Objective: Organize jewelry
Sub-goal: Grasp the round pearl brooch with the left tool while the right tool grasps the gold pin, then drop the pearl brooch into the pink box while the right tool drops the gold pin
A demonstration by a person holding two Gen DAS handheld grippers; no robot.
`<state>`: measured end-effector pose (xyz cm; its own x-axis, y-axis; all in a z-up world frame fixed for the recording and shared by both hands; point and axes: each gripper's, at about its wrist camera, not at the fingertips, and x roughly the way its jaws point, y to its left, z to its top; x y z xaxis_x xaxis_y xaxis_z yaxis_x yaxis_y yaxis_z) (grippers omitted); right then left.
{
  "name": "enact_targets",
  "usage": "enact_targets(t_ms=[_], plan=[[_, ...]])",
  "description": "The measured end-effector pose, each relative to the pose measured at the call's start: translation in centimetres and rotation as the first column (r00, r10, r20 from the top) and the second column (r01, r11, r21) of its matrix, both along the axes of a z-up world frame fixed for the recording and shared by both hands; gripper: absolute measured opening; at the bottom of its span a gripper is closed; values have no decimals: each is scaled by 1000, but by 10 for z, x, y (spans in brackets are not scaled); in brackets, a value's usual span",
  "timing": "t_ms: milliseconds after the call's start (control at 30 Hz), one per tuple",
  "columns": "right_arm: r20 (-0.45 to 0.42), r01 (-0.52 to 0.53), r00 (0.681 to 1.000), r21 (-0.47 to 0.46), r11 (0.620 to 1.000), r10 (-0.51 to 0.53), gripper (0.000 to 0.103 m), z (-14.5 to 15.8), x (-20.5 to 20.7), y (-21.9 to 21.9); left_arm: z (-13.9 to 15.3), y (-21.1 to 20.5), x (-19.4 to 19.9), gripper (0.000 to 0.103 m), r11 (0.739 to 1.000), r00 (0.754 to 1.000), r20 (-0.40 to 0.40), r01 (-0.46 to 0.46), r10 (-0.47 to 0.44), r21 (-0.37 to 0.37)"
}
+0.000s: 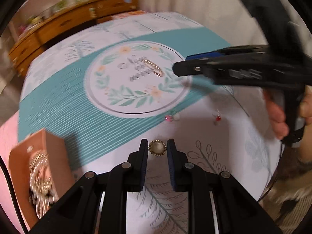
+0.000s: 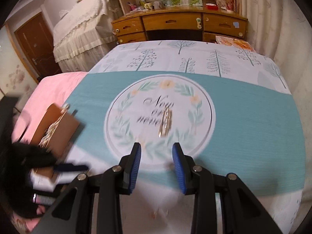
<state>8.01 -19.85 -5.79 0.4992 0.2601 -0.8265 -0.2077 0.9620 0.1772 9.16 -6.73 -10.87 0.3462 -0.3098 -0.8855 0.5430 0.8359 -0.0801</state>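
Gold-rimmed and pearly in the middle, a round brooch (image 1: 157, 148) sits between the two fingers of the left gripper (image 1: 157, 146), right at their tips. The pads stand close on either side of it; a sliver of gap seems to show on each side, so whether they actually pinch it I cannot tell. Below it lies a white cloth (image 1: 195, 136) printed with leaves and trees (it drapes a bed or table).

Past the brooch, near the edge of the cloth's teal band, lie two small earrings: one pink and white (image 1: 171, 117), one red (image 1: 217, 118), apart from each other. Further on, inside the printed floral circle (image 1: 136, 81), rests a cluster of gold hair clips (image 1: 154, 68), lying over the lettering.

At the left edge an open brown box (image 1: 39, 156) holds a heap of pearly, glittery jewelry (image 1: 40, 177).

The right gripper (image 2: 157, 156) hovers over the near rim of the circle with its blue-padded jaws apart and nothing between them; the hair clips (image 2: 165, 122) lie just beyond its tips. In the left wrist view it reaches in from the right, held by a hand (image 1: 276, 115). Both views are motion-blurred. A wooden dresser (image 2: 179, 25) stands beyond the cloth.
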Motion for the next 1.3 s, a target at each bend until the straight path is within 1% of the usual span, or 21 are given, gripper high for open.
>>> enact_targets(t_ms=[33, 67, 167, 267, 333, 400, 433, 467, 533, 667, 767, 933, 1100, 1167, 1233, 1267, 1300], plan=[[-24, 17, 1000, -9, 1000, -17, 34, -5, 19, 3, 1, 2, -1, 17, 1000, 1000, 0, -29, 29, -5], [-24, 17, 1000, -9, 1000, -17, 34, -5, 19, 3, 3, 6, -1, 17, 998, 998, -4, -55, 55, -18], [-67, 50, 996, -23, 998, -52, 33, -14, 42, 5, 8, 20, 3, 17, 989, 992, -26, -128, 126, -71], [-96, 80, 992, -52, 995, -85, 33, -20, 57, 8, 15, 31, 5, 17, 983, 988, -16, -156, 155, -99], [-107, 88, 990, -81, 993, -97, 20, -23, 61, 12, 21, 37, 1, 17, 980, 987, -13, -159, 159, -116], [-124, 84, 987, -114, 990, -98, 15, -29, 64, 16, 26, 42, -1, 17, 979, 987, -7, -161, 162, -128], [-136, 80, 986, -130, 988, -98, 13, -33, 66, 18, 28, 44, -2, 17, 977, 986, -5, -164, 164, -135], [-118, 79, 988, -141, 987, -96, 13, -32, 64, 20, 30, 46, -2, 17, 976, 986, -5, -167, 168, -143], [-117, 71, 989, -155, 985, -90, 7, -32, 65, 22, 34, 54, -3, 17, 970, 984, -12, -179, 179, -164], [-113, 70, 990, -176, 982, -90, 7, -30, 61, 26, 46, 71, -6, 17, 956, 977, -17, -211, 212, -203], [-108, 69, 991, -115, 991, -82, 7, -18, 56, 27, 58, 86, -8, 17, 947, 972, -7, -231, 236, -224], [-54, 39, 998, 20, 999, -38, 7, 28, 41, 37, 78, 117, -10, 17, 930, 956, 25, -278, 293, -240], [-2, -60, 998, 137, 989, 61, 7, 72, 20, 71, 94, 155, -6, 17, 898, 921, 49, -363, 386, -248], [15, -112, 994, 180, 977, 111, 7, 86, 12, 93, 97, 171, -3, 17, 879, 902, 48, -406, 430, -250], [22, -150, 989, 202, 968, 149, 7, 93, 6, 112, 94, 184, 0, 17, 862, 884, 42, -442, 465, -246], [27, -194, 981, 213, 958, 193, 7, 96, 2, 136, 92, 189, 2, 17, 857, 878, 37, -456, 477, -241], [27, -194, 981, 213, 958, 193, 7, 96, 2, 136, 88, 192, 4, 17, 853, 873, 32, -467, 487, -235]])
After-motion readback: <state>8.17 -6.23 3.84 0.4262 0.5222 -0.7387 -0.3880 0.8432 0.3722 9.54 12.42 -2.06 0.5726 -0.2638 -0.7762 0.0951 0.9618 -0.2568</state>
